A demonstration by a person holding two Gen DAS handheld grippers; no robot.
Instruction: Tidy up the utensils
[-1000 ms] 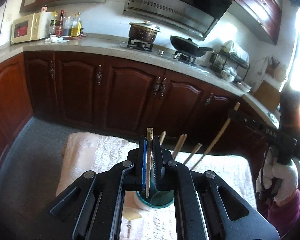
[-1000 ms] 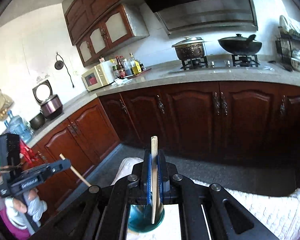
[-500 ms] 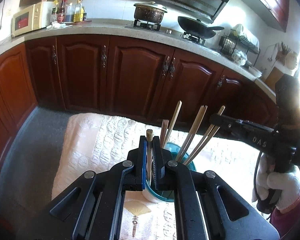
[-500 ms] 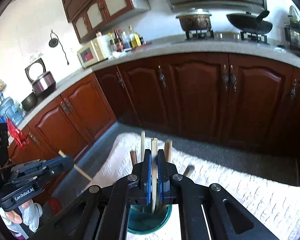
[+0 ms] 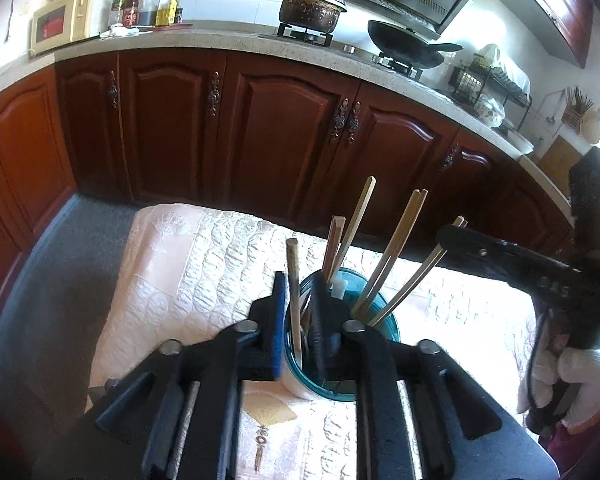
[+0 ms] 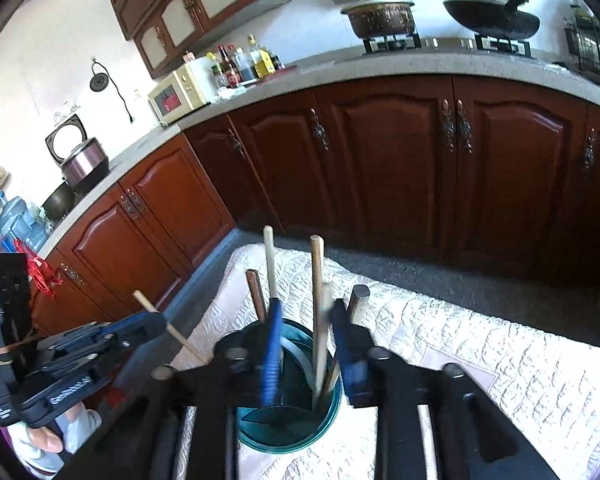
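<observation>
While both sets of jaws are opening above the same teal cup [image 5: 374,364], the left gripper [image 5: 300,316] has its pads parted around one wooden chopstick [image 5: 294,288], which stands between them with its lower end inside the cup and a gap showing on its right side. Nearest the right wrist camera, the right gripper [image 6: 306,344] is likewise spread, a pale chopstick [image 6: 319,312] rising between its blurred blue pads [image 6: 274,344] and reaching down into the cup; whether either pad touches it cannot be told. Several more chopsticks [image 5: 396,252] lean out of the cup at different angles. Under the cup lies a pale quilted cloth [image 5: 204,264] on the table. Beyond it run dark red cabinet doors [image 5: 284,128] below a grey counter [image 5: 220,38], with a lidded pot [image 5: 310,8] and a black wok [image 5: 404,46] on the stove.
</observation>
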